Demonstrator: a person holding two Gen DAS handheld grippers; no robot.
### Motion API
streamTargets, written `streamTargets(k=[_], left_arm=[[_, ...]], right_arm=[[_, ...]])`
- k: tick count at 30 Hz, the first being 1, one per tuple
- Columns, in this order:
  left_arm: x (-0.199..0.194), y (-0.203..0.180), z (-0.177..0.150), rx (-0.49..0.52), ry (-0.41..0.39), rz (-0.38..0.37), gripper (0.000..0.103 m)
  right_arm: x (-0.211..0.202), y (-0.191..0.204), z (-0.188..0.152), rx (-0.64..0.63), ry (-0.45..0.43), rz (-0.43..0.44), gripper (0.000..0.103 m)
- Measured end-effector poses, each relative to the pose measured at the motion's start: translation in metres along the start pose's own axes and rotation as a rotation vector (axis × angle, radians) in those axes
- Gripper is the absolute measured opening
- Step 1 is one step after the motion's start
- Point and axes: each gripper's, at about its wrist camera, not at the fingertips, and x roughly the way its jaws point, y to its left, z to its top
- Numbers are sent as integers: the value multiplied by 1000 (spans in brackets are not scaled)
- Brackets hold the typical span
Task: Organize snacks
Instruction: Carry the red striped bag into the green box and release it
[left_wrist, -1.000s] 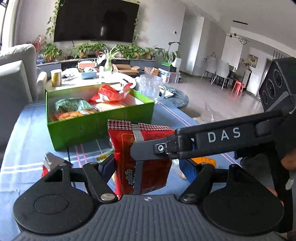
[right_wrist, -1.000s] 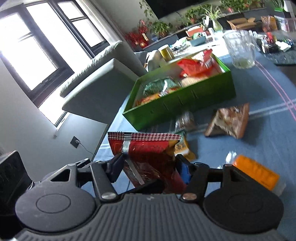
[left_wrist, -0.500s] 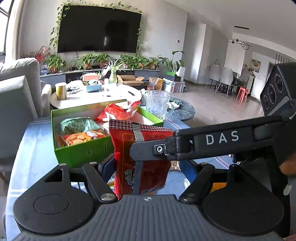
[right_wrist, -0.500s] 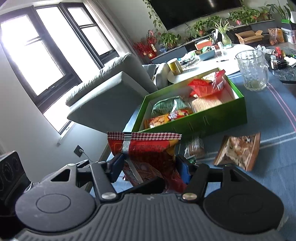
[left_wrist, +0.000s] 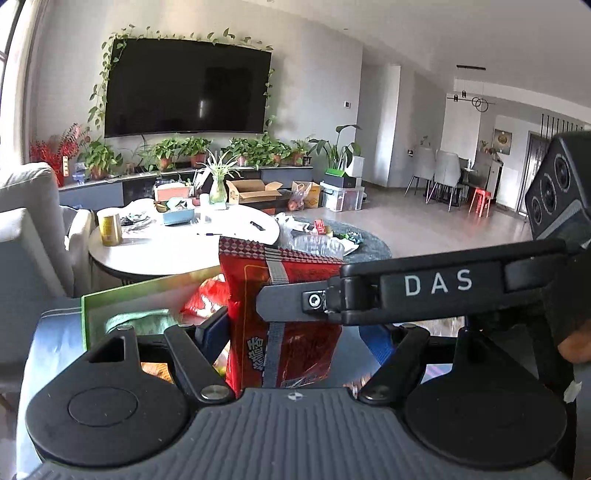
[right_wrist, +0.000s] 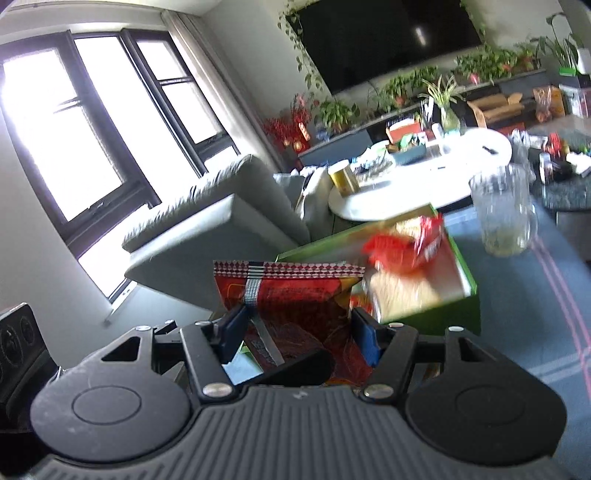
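Red snack bag is up off the table now, clamped between both my claws, left gripper and right gripper, closing on the green box ahead, so the drop-in comes next.

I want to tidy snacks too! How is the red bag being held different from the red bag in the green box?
The held red bag stands upright, pinched by both hand-held grippers; the boxed red bag lies crumpled. The held bag is outside the green box; the other is inside. Both are red snack bags.
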Motion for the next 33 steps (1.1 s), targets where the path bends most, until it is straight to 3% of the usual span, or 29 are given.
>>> streamTargets(k=[23,33], left_arm=[[99,29,16,-99,68,18,71],[118,26,-7,-135,157,-12,72]], right_arm=[[63,-63,43,58,24,-31,68],[72,-75,30,63,63,-82,68]])
